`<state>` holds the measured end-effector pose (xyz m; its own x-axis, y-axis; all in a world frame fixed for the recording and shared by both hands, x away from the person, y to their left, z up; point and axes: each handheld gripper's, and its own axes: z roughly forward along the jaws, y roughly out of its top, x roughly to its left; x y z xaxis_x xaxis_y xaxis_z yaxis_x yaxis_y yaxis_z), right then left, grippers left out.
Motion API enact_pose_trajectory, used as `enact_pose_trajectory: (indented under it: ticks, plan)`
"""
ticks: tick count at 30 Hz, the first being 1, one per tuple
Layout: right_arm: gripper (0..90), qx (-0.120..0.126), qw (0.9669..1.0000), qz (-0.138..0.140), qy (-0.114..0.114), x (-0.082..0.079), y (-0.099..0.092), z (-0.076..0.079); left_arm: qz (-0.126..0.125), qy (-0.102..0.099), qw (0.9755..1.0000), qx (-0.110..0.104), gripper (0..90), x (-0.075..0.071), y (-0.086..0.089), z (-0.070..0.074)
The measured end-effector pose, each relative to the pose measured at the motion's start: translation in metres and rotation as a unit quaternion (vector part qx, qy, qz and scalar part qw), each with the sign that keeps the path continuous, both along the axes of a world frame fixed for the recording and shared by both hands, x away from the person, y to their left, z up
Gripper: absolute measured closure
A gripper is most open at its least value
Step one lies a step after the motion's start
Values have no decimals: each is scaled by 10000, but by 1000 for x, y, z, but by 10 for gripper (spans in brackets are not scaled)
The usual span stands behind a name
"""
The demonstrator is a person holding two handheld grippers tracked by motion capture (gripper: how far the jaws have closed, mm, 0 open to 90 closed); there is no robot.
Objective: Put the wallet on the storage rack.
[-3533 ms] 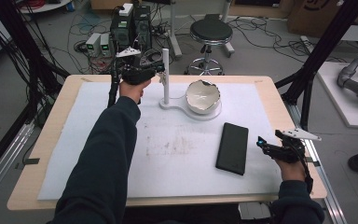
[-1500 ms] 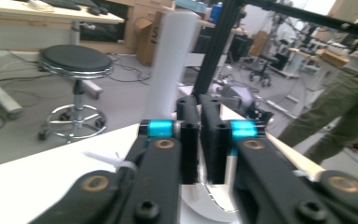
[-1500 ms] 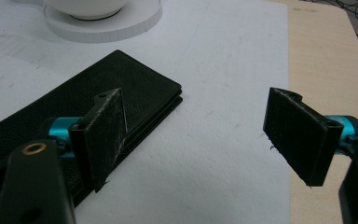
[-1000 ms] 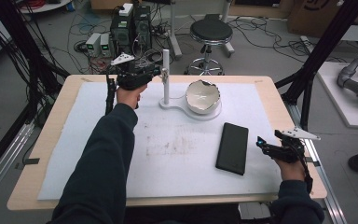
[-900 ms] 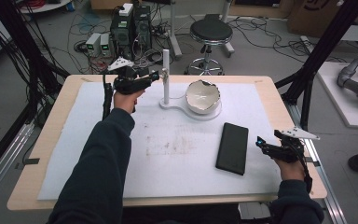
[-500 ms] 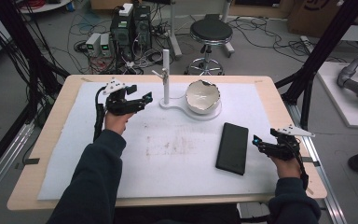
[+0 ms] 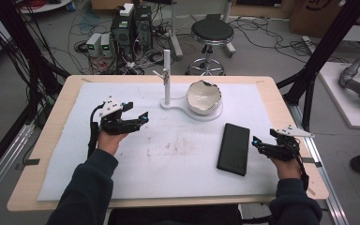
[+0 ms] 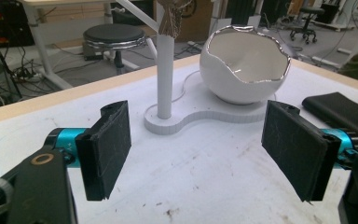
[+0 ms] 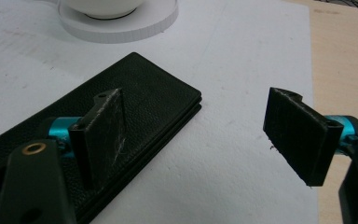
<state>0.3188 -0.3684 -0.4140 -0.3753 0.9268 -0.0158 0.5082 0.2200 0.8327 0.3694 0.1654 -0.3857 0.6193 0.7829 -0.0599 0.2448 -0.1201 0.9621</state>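
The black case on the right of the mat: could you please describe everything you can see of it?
The black case is a flat, closed, long rectangle with rounded corners, a leather-like grain and a seam around its edge. It lies flat on the white mat, slightly angled, just below the white stand base, apart from it. The open right gripper sits beside it with nothing between its jaws; contact with the case cannot be told.

Wooden counter [image 7: 281, 101], covered almost edge to edge by a white sheet [image 7: 178, 173] with brownish marks at centre. On the sheet, 12 o'clock: white stand base [image 7: 178, 105] carrying an upright post [image 7: 167, 77] and a cracked white bowl [image 7: 204, 96]. At 3 o'clock: flat black case [image 7: 234, 148].
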Motion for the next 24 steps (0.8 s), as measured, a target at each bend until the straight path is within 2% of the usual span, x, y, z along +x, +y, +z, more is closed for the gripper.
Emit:
enact_pose_trajectory:
  ticks: [4, 12, 16, 18, 21, 24]
  plan:
    - [214, 1, 10000, -10, -20, 0, 0, 1, -28, -39, 10000, 81, 239, -7, 2, -4]
    - [213, 32, 9999, 78, 94, 1, 3, -2, -104, 97, 9999, 52, 239, -15, 8, -15]
    - [212, 34, 9996, 228, 174, 3, 7, -5, -149, 110, 9998, 110, 239, -20, 12, -23]
    - [212, 14, 9988, 407, 280, 3, 14, -8, -132, 124, 9997, 136, 239, -24, 14, -26]
    - [212, -45, 9981, 549, 273, 1, 19, -7, -86, 119, 9997, 177, 239, -26, 15, -27]
    - [213, -126, 9973, 698, 170, -2, 27, -4, -35, 111, 9998, 164, 239, -29, 17, -29]
